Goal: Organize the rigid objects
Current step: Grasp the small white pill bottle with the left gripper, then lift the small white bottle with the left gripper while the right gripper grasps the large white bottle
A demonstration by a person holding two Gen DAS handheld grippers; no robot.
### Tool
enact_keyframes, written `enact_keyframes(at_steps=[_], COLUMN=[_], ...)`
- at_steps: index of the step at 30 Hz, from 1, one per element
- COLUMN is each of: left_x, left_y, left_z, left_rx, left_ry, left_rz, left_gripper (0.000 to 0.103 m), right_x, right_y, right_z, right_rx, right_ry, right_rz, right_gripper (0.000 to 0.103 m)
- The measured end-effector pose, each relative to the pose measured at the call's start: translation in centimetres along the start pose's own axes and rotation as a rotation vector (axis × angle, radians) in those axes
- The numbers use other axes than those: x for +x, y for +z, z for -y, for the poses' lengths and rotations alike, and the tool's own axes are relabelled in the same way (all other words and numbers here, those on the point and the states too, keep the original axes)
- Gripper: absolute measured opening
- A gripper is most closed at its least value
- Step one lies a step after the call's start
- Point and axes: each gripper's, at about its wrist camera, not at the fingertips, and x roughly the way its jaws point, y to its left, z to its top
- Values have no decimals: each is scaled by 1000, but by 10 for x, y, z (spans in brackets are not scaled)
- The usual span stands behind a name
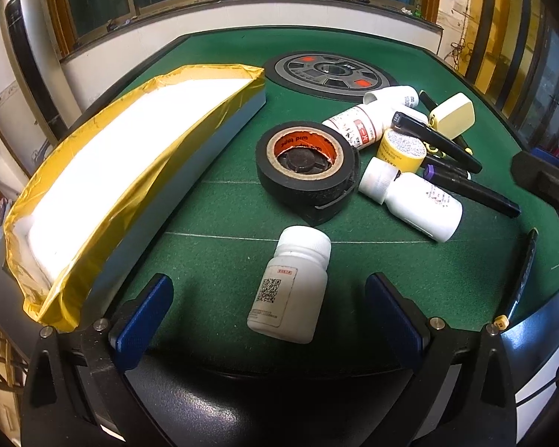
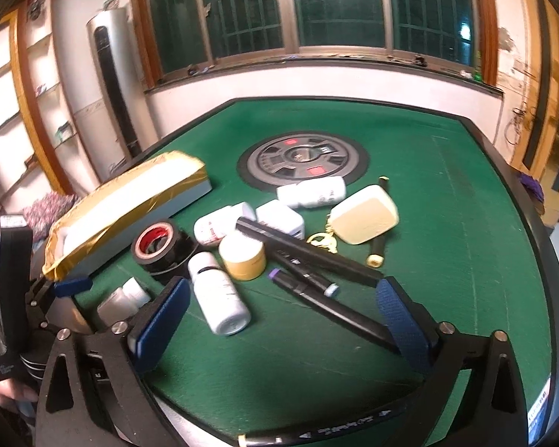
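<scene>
Green felt surface (image 1: 220, 260): left gripper (image 1: 268, 298) wide open around lying white plastic pill bottle (image 1: 290, 283), pads clear; right gripper (image 2: 283, 309) wide open, holding nothing, over black marker pen (image 2: 339, 309).

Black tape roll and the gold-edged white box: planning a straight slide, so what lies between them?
Nothing: only bare green felt table separates the black tape roll from the gold-edged white box, clearest in the left wrist view.
</scene>
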Motion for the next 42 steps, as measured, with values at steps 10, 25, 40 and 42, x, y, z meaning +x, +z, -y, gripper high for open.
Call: enact_keyframes(at_steps=[10, 25, 40, 42], left_x=[1, 8, 7, 7], left_y=[2, -1, -2, -2], left_z=[3, 6, 6, 6], left_rx=[29, 43, 40, 40], left_ry=[-6, -75, -77, -76], left_rz=[-1, -19, -19, -19], left_gripper=[84, 36, 36, 36], right_x=[13, 50, 92, 92], right_y=[-1, -4, -6, -6], right_z=[-19, -53, -64, -64], right_rx=[-56, -177, -243, -247], right_ry=[21, 83, 73, 78], right_rz=[-38, -159, -273, -272], right_gripper=[91, 64, 36, 32])
